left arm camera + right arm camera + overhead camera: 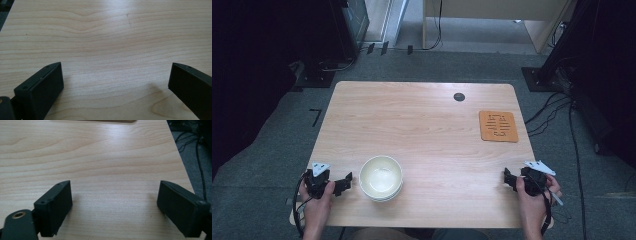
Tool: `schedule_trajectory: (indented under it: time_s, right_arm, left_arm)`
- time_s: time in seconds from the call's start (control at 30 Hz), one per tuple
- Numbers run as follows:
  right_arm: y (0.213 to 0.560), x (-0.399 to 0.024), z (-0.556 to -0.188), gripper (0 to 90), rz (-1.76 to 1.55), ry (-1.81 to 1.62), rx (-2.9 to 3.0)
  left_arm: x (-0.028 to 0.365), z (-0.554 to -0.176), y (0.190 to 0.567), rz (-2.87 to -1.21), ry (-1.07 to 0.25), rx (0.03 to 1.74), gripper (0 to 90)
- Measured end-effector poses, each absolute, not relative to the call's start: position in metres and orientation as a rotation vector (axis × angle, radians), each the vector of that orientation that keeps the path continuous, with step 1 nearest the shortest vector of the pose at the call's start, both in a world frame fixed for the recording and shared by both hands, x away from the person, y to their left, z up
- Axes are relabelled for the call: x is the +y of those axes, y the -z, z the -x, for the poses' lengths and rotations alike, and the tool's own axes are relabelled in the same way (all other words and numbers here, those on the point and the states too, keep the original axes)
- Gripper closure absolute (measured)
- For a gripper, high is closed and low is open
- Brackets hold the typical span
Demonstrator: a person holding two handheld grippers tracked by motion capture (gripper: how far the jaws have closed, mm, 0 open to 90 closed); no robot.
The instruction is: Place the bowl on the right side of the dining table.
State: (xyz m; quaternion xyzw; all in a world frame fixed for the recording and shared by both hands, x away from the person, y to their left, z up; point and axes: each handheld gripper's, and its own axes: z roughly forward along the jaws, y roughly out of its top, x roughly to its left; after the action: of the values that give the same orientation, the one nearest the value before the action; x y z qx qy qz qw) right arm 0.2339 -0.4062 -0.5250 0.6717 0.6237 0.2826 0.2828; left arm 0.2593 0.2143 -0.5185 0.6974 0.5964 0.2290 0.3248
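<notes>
High view is showing the left tongs [346, 183] sitting just beside a white bowl [381, 177] near the worktop's [422, 125] front edge, jaws spread and gripping nothing. Over at the front right corner, the right tongs [508, 179] are also resting spread and empty. Judging by this, the left tongs are lining up on the bowl: approaching level and straddling its thin, smooth, round rim should be working best. A square orange trivet [498, 126] with slots is lying well apart.
</notes>
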Motion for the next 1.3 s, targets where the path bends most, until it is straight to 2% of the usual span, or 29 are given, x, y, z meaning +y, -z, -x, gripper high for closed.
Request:
schedule_trajectory:
  time_s: [0.1,0.37,0.5,0.6,1.3]
  right_arm:
    - [0.525,-0.406,-0.235,8.6,-1.82,-0.742,1.652]
    - [0.525,-0.405,-0.236,6.4,-1.826,-0.737,1.657]
    - [0.525,-0.405,-0.237,7.5,-1.828,-0.736,1.654]
    - [0.522,-0.404,-0.236,12.6,-1.83,-0.741,1.615]
    - [0.488,-0.356,-0.235,13.1,-1.753,-0.938,1.647]
  left_arm:
    - [0.215,-0.259,0.518,-1.827,-0.596,1.561,0.0]
    - [0.219,-0.26,0.517,-1.794,-0.569,1.572,0.0]
    - [0.22,-0.259,0.515,-1.777,-0.568,1.572,0.0]
    - [0.223,-0.26,0.511,-1.739,-0.54,1.572,0.0]
    - [0.22,-0.251,0.481,-1.636,-0.559,1.54,0.0]
